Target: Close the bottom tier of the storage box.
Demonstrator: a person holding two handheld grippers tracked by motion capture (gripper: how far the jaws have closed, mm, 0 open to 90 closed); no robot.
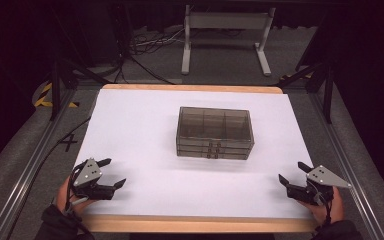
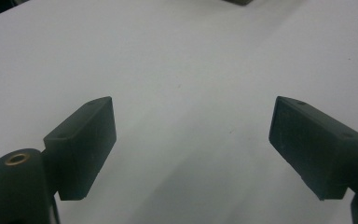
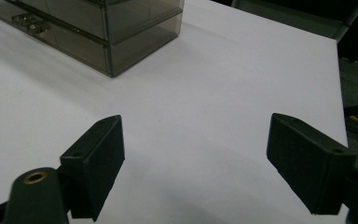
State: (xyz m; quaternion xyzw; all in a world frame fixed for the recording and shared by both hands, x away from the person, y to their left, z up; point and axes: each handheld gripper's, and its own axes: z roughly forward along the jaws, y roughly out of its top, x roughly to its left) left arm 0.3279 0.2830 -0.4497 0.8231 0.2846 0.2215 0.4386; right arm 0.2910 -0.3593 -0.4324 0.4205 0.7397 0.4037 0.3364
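- At the middle of the table (image 1: 130,120), slightly toward its far edge: smoked clear drawer box (image 1: 215,132), long axis parallel to the near and far edges, latched front face turned toward the near edge.
- Near the near left corner: left gripper (image 1: 114,173), low over the white surface, jaws spread wide, nothing between them; pads (image 2: 81,147) seen over bare white in the left gripper view.
- Near the near right corner: right gripper (image 1: 290,173), likewise spread wide and empty; pads (image 3: 95,163) framing bare surface, with the box's corner (image 3: 109,28) ahead and to the upper left in the right gripper view.
- Box placed ahead of and between both grippers, well apart from each; tips angled inward toward it.
- Judged roughly equidistant from the two, neither hand clearly nearer; short ends of the box facing the left and right edges, so probably suited to an approach from both sides.
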